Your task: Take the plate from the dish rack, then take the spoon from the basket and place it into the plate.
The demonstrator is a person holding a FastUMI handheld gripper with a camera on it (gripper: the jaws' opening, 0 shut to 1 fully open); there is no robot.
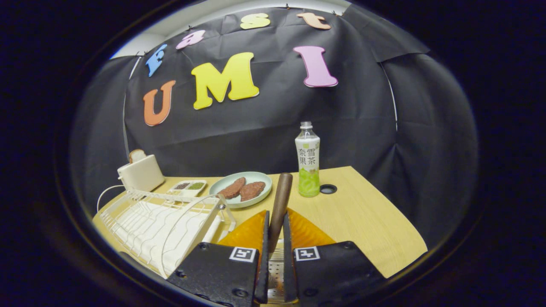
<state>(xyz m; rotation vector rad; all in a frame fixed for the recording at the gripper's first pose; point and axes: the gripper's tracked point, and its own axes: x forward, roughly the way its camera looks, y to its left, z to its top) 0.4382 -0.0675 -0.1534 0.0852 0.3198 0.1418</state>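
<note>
At the far left of the wooden table [367,213] stands a pale toaster [140,172] with a slice of bread [136,154] poking out of its top and a white cord [106,194] curling away from it. In front of the toaster lies the white wire dish rack [162,230], just left of the fingers. Beyond the rack, a small white tray [189,186] holds two portions of dark and green food. Next to it is a pale green plate [241,187] with two brown patties [243,189] lying side by side on it. The gripper [275,232] has its fingers drawn in narrow, both pressing on a brown wooden handle, the spoon [280,204], which rises upright between them with a slight lean to the right, its top level with the plate's near rim. Under the fingers is a perforated metal basket [275,266], and an orange surface [307,232] spreads behind them. To the right of the handle stands a clear bottle [308,160] of green drink with a white label, and just beside it a round dark hole [328,189] is set in the tabletop.
</note>
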